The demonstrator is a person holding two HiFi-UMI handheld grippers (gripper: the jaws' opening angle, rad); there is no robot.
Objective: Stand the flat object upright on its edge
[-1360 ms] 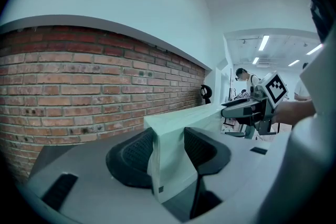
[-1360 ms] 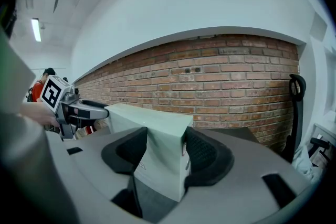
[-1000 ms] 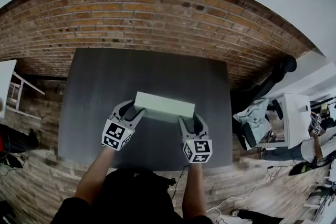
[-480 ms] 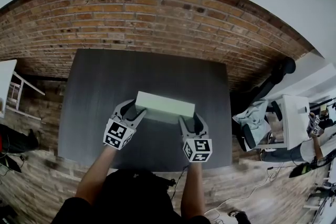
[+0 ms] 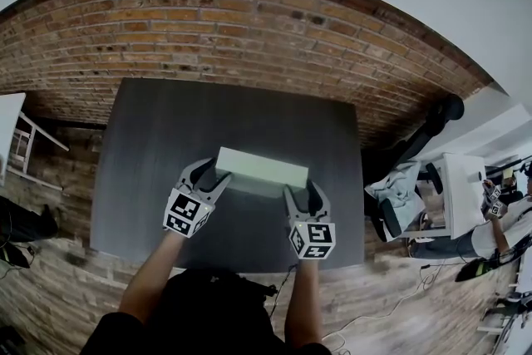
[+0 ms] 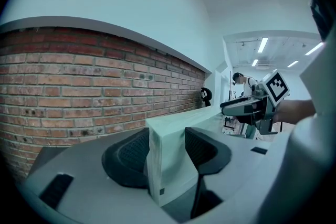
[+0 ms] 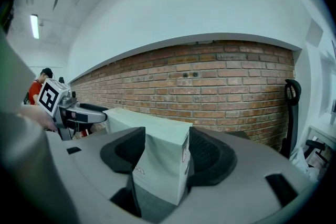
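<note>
A pale cardboard box (image 5: 262,169) stands upright on one long narrow edge on the dark table (image 5: 166,120). It sits in the half nearer the table's front edge, its length running roughly along that edge. The person holds tongs at each short end of it.

The left tongs (image 5: 209,176) are clamped on the box's left end. In the left gripper view both black pads (image 6: 126,157) lie flat against the box's broad faces.

The right tongs (image 5: 303,194) straddle the right end. Their jaws have just been opening and stand wide. In the right gripper view the box (image 7: 160,165) is still between the pads (image 7: 210,157), which sit just beside its faces without pressing on them.

A brick wall (image 5: 249,21) runs behind the table's far edge.
</note>
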